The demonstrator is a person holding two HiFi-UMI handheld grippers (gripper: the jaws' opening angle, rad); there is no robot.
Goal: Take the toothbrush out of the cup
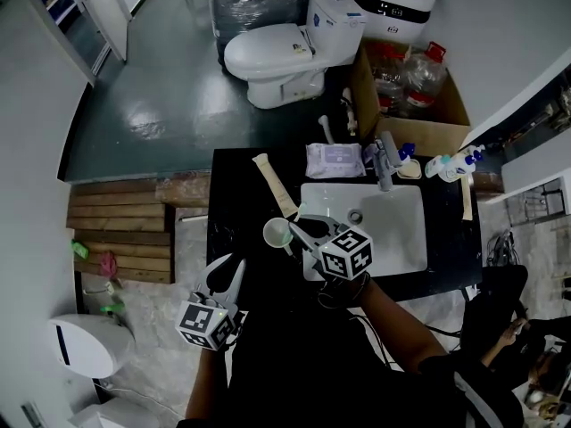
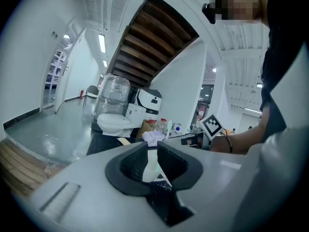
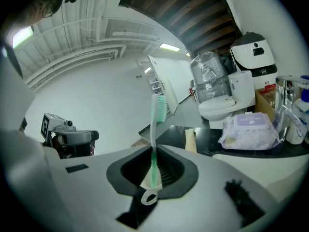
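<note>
So the right gripper (image 3: pixel 153 153) is clamped on the toothbrush (image 3: pixel 154 129), about halfway down the handle. The brush stands upright between the pads, bristles on top. From the head view the cup (image 1: pixel 277 233) sits on the counter (image 1: pixel 236 185) just beside those jaw tips. The left gripper (image 2: pixel 149 154) hangs lower left, jaws a bit apart, gripping nothing, something pale showing in the gap.

A green-and-white plastic toothbrush (image 3: pixel 153 129) is held upright at frame centre, bristles uppermost; a pale round cup (image 1: pixel 277 232) is seen mid-frame, mouth upward.
</note>
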